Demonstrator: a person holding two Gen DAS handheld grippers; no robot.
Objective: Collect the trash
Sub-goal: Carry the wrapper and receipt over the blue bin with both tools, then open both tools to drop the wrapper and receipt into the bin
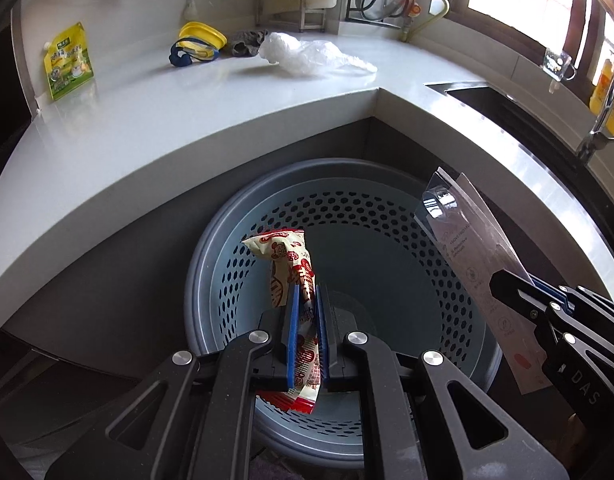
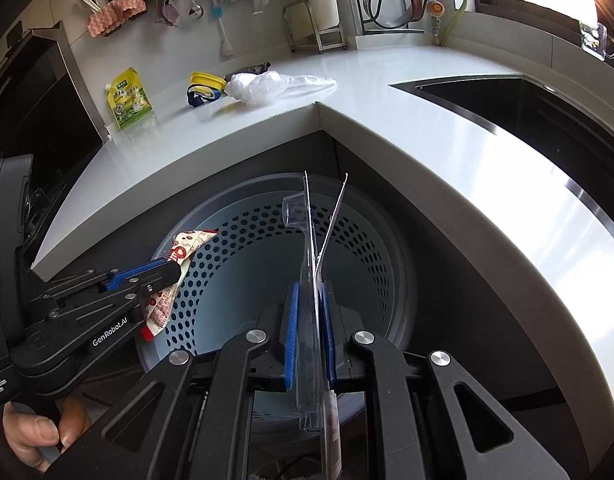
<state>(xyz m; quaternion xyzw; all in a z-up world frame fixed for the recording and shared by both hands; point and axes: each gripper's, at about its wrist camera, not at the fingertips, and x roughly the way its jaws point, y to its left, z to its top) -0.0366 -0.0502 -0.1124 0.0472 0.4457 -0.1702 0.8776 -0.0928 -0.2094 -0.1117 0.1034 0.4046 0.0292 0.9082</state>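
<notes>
1. Hanging over the open mouth of the grey perforated bin (image 1: pixel 387 240), both grippers are clamping trash, and the part of the bin's floor that shows is looking bare.
2. The left gripper (image 1: pixel 305 300) is pinching a red-and-cream snack wrapper (image 1: pixel 285 256) between its blue pads, jaws nearly shut on it; the wrapper is sticking up above the bin's inside, not lying in it.
3. The right gripper (image 2: pixel 309 304) is squeezing a clear plastic blister pack (image 2: pixel 313 240) with its card backing, jaws closed down on it, the pack standing upright over the bin's rim.
4. The bin is sitting on the floor in the inner corner of the white counter (image 1: pixel 187 120).
5. A crumpled clear plastic bag (image 1: pixel 307 56), a green-yellow spouted pouch (image 1: pixel 69 62) and a yellow lid (image 1: pixel 201 34) are lying on the counter, well apart from the bin.
6. A dark sink (image 2: pixel 527 104) is sitting in the counter to the right, its contents too dark to tell.
</notes>
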